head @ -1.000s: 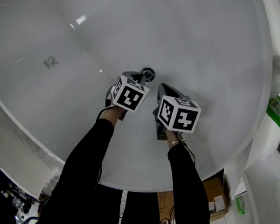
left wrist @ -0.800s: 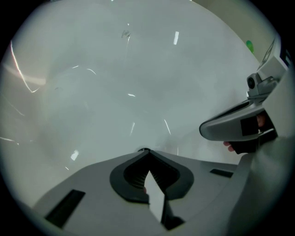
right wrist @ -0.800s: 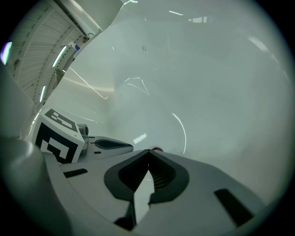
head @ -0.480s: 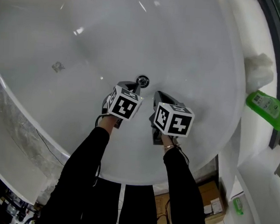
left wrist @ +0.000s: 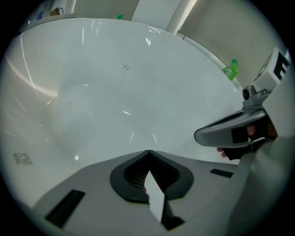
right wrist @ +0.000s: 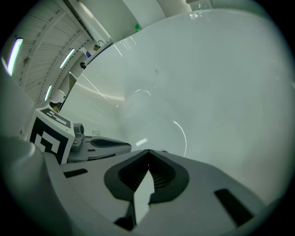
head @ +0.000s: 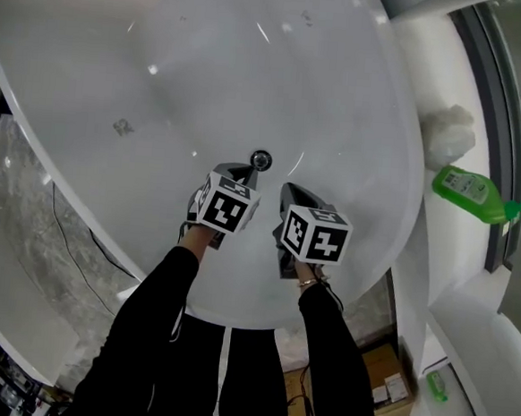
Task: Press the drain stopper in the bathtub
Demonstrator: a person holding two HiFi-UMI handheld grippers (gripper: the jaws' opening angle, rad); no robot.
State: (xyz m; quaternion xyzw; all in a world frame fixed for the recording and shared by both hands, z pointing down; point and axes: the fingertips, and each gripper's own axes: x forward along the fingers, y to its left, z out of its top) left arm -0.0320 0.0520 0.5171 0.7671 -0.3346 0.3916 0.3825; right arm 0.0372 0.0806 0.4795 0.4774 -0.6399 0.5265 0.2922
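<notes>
green bottle point(head: 473, 194) and white wad point(head: 448, 135) lie on ledge point(head: 423, 197) rt of white bathtub point(head: 359, 94); cardboard box point(head: 389, 374) sits lower down. drain stopper point(head: 261, 160) is on tub bottom in plain view, just past left gripper point(head: 244, 171) tip. right gripper point(head: 288, 190) is close beside it. both jaw pairs closed tip to tip, holding nothing. bottle label print too small to read.

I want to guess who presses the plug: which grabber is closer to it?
The left gripper: its shut tip sits right beside the drain stopper, while the right gripper hangs farther off to the side.
</notes>
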